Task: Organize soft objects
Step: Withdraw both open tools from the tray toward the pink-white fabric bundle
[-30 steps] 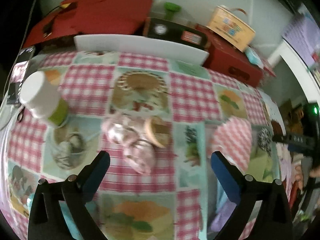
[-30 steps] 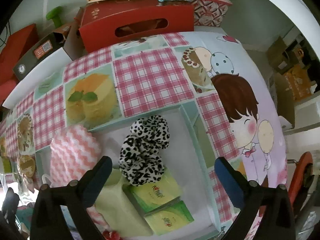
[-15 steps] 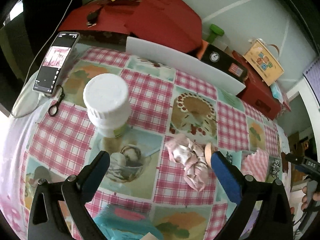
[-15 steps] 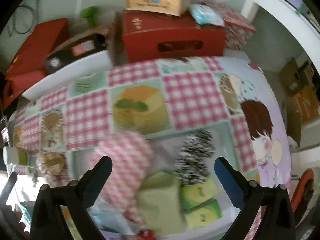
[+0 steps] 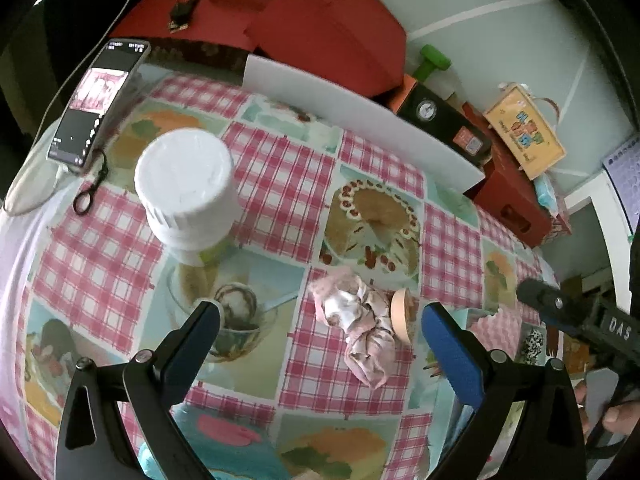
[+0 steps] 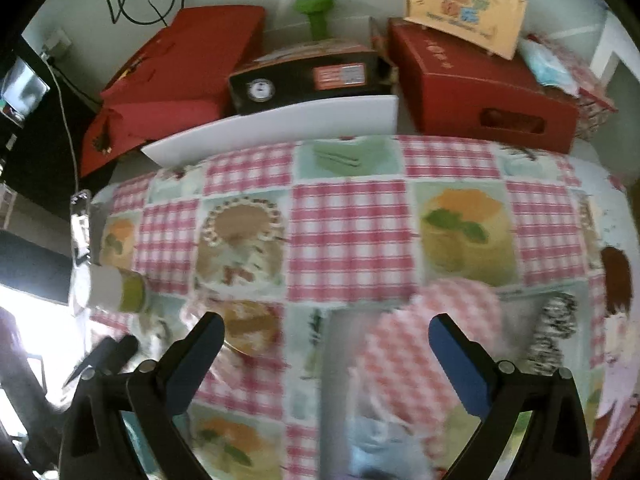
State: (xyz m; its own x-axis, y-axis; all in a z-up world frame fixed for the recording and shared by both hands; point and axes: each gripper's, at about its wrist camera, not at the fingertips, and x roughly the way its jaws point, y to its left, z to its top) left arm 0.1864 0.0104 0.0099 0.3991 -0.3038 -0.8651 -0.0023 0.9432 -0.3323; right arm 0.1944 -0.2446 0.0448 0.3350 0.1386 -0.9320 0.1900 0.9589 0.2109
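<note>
Here, the pink scrunchie lies crumpled on the tabletop, a soft, satiny, pale-patterned bunch with loose folds, resting on a pink-check square of the glossy patchwork cloth. Touching its right side stands a round tan disc, tilted on edge. The left tongs are spread wide with nothing between them, hovering near the scrunchie without touching it; their blue pads face inward on black arms. The right tongs are likewise spread wide and hold nothing. Beneath them, blurred, sit a pink zigzag cloth and, further right, a leopard-print scrunchie. On the left stands a white-capped plastic jar, ribbed at the lid's rim. A phone lies at the far left edge.
</note>
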